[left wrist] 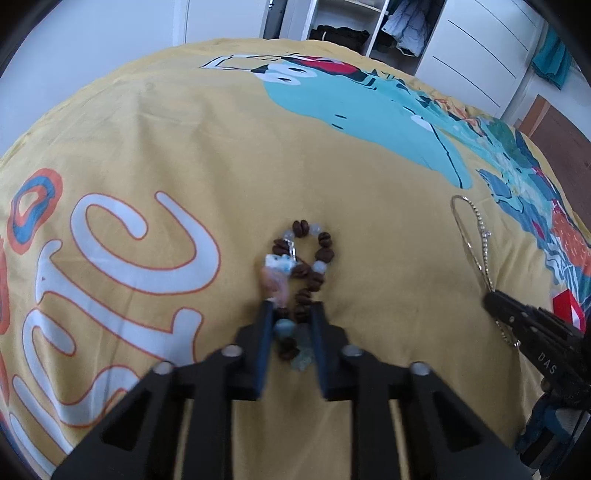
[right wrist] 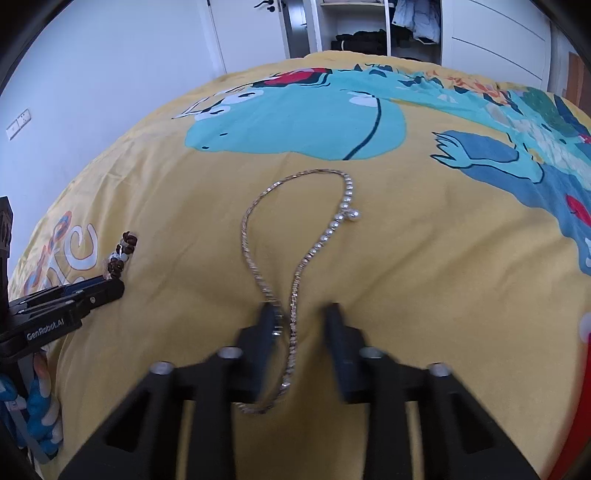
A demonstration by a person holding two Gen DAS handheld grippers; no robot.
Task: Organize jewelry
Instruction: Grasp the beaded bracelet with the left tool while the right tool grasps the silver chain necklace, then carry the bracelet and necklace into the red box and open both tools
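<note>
Yellow bedspread (left wrist: 147, 122): my left gripper (left wrist: 291, 314) narrowly parted around bead bracelet (left wrist: 308, 258); right gripper (right wrist: 299, 314) released, straddling rhinestone necklace (right wrist: 295, 295).

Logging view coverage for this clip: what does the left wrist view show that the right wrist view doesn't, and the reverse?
Only the left wrist view shows the bead bracelet whole, lying between the open left gripper fingers. Only the right wrist view shows the full silver necklace loop with its pearl drop, running between the open right gripper fingers, plus wall switches. Both show the yellow printed bedspread, the wardrobe, both jewelry pieces at least partly, and the other gripper.
</note>
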